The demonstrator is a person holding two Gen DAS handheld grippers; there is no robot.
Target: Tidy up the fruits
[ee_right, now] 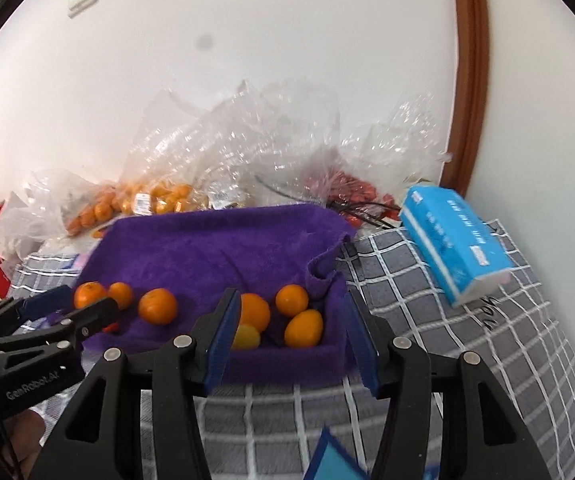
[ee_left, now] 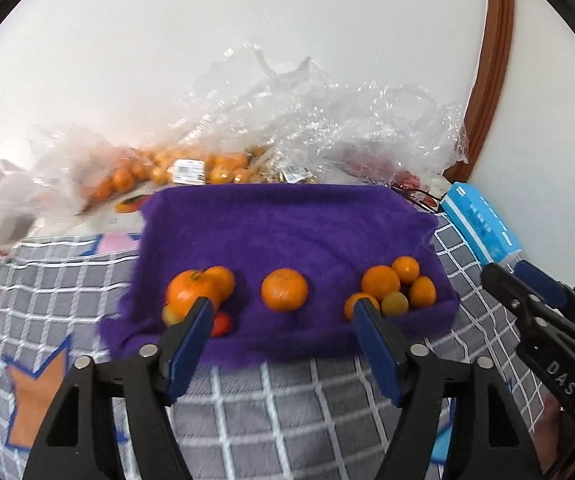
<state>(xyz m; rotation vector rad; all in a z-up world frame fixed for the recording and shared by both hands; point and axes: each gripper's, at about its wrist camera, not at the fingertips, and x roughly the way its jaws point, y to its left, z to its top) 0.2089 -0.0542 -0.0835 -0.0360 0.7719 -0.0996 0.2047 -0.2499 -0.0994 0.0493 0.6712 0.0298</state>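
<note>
Checked cloth (ee_left: 287, 420); right claw (ee_left: 527, 280) reads "DAS".

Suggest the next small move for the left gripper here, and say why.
Probably lower the left gripper onto the lone orange mid-towel and move it to a cluster. Both grippers are open and empty. The fruit lies in a left group and a right group, and that orange sits apart between them, roughly in line with the gap between the left fingers.
</note>
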